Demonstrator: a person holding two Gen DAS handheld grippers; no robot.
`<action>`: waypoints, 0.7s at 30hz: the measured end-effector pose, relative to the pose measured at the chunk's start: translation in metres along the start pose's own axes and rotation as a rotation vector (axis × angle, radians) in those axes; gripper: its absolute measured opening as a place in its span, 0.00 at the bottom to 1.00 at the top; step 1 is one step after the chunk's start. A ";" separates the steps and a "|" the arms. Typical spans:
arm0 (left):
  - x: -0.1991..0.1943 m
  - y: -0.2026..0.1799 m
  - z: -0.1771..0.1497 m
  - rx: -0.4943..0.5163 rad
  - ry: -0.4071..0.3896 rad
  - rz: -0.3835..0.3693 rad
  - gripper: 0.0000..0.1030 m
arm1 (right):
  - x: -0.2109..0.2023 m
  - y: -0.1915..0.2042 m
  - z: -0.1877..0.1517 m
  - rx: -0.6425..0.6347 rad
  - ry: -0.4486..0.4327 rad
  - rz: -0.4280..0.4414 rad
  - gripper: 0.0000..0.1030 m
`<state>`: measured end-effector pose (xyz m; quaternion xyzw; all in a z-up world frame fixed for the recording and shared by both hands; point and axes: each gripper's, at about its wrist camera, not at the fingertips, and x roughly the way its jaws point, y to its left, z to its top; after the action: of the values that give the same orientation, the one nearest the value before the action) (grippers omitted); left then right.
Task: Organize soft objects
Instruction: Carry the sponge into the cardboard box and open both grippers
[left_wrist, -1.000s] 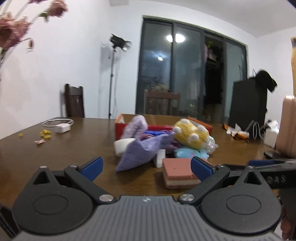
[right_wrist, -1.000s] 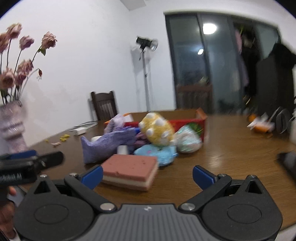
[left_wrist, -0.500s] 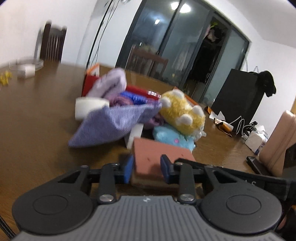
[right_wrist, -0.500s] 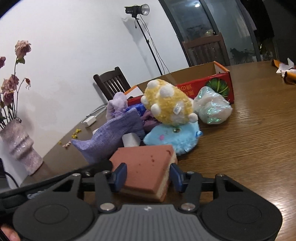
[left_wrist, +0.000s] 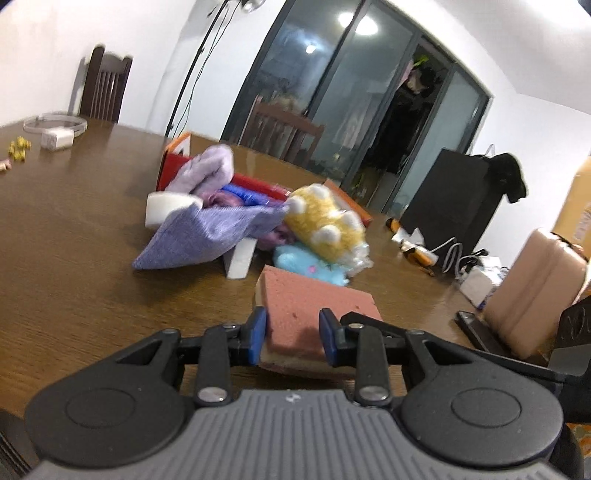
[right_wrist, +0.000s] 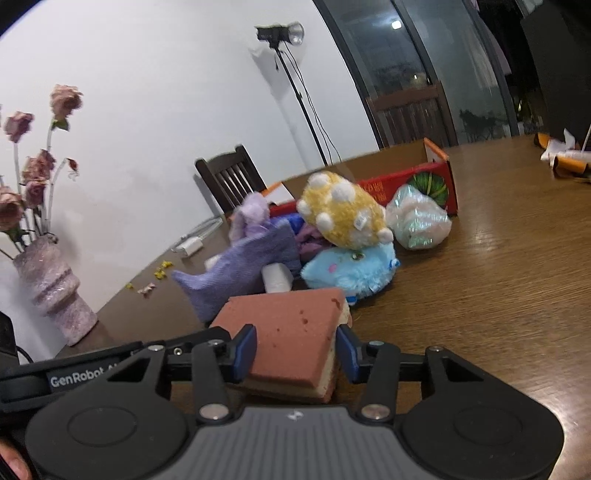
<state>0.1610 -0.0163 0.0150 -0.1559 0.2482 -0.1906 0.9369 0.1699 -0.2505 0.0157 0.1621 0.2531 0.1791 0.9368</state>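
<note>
i'm holding the pink sponge with both tools at once. my left gripper is clamping it, blue pads pressing into both its sides, and my right gripper is squeezing the near end of the same sponge too. the sponge is sitting near the front edge of the table, and i can't tell whether it's lifting off the wood. just behind it, toward the table's middle, the pile is waiting: the purple cloth draping over a white foam block, the yellow plush resting on the blue plush, and a shiny bag leaning against the red box. the vase of dried roses is standing at the table's left edge, with a charger lying further back.
</note>
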 end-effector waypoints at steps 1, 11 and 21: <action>-0.006 -0.003 0.000 0.009 -0.014 -0.003 0.31 | -0.006 0.003 0.000 -0.005 -0.010 0.003 0.45; -0.024 -0.022 0.041 0.073 -0.148 -0.025 0.30 | -0.035 0.026 0.032 -0.058 -0.124 0.022 0.45; 0.044 0.000 0.170 0.035 -0.232 -0.018 0.30 | 0.036 0.031 0.150 -0.035 -0.202 0.072 0.45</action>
<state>0.2853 -0.0013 0.1381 -0.1629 0.1333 -0.1841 0.9601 0.2710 -0.2397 0.1357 0.1719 0.1484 0.1997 0.9532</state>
